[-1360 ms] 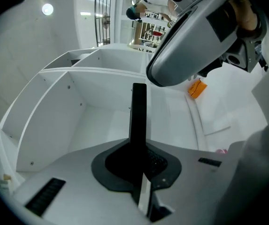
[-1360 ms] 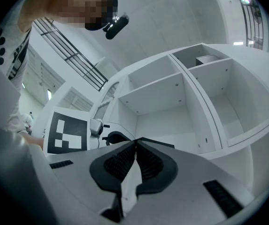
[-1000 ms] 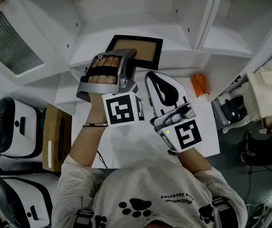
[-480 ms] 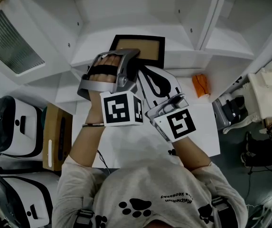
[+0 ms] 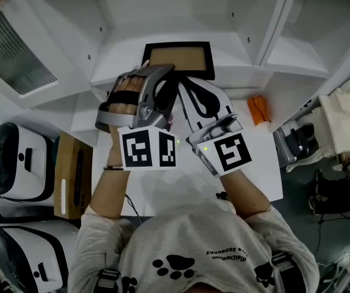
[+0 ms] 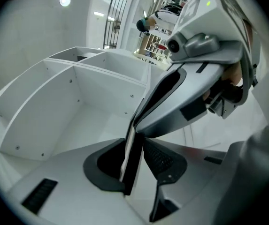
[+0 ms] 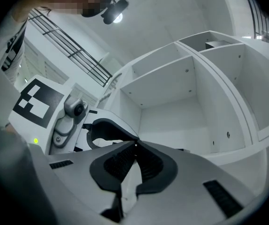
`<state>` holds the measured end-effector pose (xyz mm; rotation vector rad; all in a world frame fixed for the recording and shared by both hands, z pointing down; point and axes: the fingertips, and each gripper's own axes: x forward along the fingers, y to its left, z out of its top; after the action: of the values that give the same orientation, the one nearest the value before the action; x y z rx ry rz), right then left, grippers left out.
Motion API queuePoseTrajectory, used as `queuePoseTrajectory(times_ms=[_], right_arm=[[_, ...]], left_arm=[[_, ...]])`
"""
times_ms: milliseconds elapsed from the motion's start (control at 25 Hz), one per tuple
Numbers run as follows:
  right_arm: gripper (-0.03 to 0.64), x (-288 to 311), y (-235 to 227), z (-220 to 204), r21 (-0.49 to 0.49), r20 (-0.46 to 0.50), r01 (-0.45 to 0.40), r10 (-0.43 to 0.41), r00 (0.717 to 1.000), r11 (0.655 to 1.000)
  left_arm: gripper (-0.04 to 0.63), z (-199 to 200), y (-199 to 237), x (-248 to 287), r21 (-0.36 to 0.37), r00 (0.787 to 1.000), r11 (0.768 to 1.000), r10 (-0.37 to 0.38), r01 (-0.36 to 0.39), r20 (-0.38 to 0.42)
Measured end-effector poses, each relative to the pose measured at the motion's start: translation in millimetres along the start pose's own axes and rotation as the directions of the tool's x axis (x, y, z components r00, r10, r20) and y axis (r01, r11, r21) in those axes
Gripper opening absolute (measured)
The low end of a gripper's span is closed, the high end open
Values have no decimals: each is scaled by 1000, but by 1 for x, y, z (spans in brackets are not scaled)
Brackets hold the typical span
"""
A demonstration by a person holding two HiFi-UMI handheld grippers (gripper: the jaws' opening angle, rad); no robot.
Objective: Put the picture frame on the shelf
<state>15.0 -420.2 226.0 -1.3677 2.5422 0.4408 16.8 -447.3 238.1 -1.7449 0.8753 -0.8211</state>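
The picture frame (image 5: 179,58), black with a brown middle, stands on the white shelf (image 5: 126,57) in the head view. My left gripper (image 5: 164,89) is at the frame's near left edge. In the left gripper view the frame's edge (image 6: 134,165) stands between the jaws of my left gripper (image 6: 135,146). It leans on the left pad, with a gap to the right pad (image 6: 161,159), and the jaws are opening. My right gripper (image 5: 190,90) sits close beside the left one. In its own view, my right gripper (image 7: 135,146) is shut with its tips touching and nothing visible between them.
An orange object (image 5: 258,108) lies on the white table (image 5: 263,176) to the right. A brown box (image 5: 74,176) and white-and-black devices (image 5: 10,163) stand at the left. Upright shelf partitions (image 5: 272,23) bound the compartment (image 7: 172,116).
The frame has moved farther back on the shelf. My left gripper's jaws have spread apart from it. My right gripper has shifted left and forward, close against the left one.
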Motion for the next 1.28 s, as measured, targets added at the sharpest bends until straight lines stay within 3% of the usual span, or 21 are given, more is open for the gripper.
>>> queuePoseTrajectory(times_ms=[120, 240, 400, 560, 640, 760, 1080, 1280], right_arm=[[40, 0, -1, 0, -5, 2, 4, -4, 1000, 1000], [40, 0, -4, -1, -8, 2, 9, -9, 1000, 1000], [40, 1, -9, -4, -11, -14, 23, -23, 1000, 1000], [40, 4, -10, -1, -18, 1, 38, -38, 999, 999], [40, 3, -11, -5, -31, -9, 40, -40, 999, 999], [40, 3, -15, -9, -35, -19, 51, -52, 998, 998], [40, 10, -32, -13, -26, -21, 83, -84, 996, 996], [40, 15, -41, -15, -14, -22, 99, -99, 995, 995]], left_arm=[[133, -4, 2, -16, -77, 1000, 997, 27, -26, 4], [132, -4, 7, -29, -235, 996, 970, 74, -59, 53], [45, -3, 16, -35, -446, 978, 890, 168, -97, 122], [26, -6, 11, -22, -582, 976, 812, 160, -44, 150], [21, -8, 9, -19, -613, 975, 789, 165, -40, 149], [21, -9, 10, -15, -632, 975, 774, 171, -42, 145], [21, -9, 13, 0, -649, 973, 760, 169, -28, 156], [20, -11, 17, 8, -672, 969, 740, 192, -39, 155]])
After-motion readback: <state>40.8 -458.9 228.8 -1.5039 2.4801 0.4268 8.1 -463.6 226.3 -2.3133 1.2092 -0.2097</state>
